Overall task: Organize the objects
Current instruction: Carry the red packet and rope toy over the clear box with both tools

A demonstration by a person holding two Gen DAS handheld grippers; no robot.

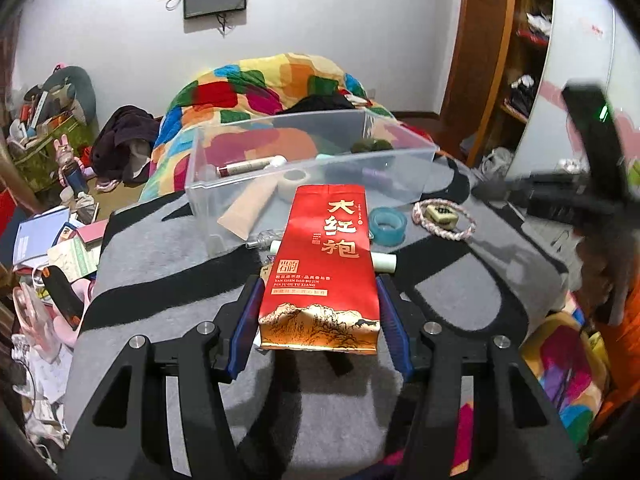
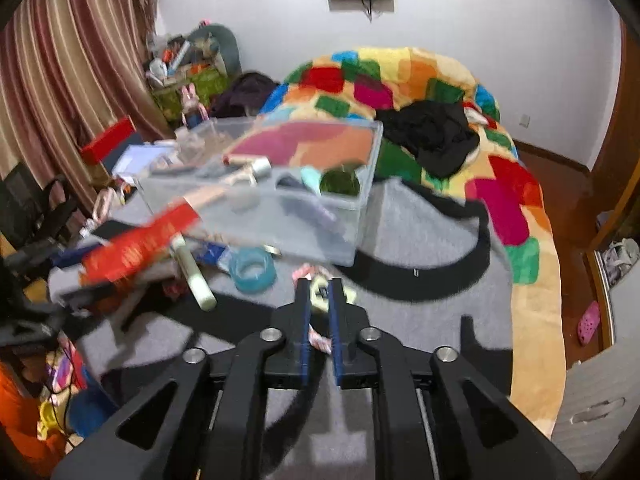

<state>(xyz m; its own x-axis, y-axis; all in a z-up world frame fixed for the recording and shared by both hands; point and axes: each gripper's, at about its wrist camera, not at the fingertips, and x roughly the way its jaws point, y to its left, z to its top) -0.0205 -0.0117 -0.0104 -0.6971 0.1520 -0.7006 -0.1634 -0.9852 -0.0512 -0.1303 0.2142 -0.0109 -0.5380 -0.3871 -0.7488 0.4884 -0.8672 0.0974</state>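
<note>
The left gripper (image 1: 320, 300) jaws pinch a red foil tea packet (image 1: 320, 264); the right gripper (image 2: 320, 300) jaws pinch a pink-and-white braided cord loop (image 2: 320, 340).

Left hand-held gripper (image 1: 320, 292) angled down, jaws half-spread, right hand-held gripper (image 2: 319, 294) nearly closed

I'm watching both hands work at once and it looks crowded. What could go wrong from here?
1. The left claw pinches only the lower end of the red tea packet, so the long packet could swing or slip.
2. The packet hangs over the white tube and teal tape roll; lowering it could knock them.
3. The right claw grips the pink braided bracelet with a mahjong tile dangling; it may snag the clear bin rim.
</note>
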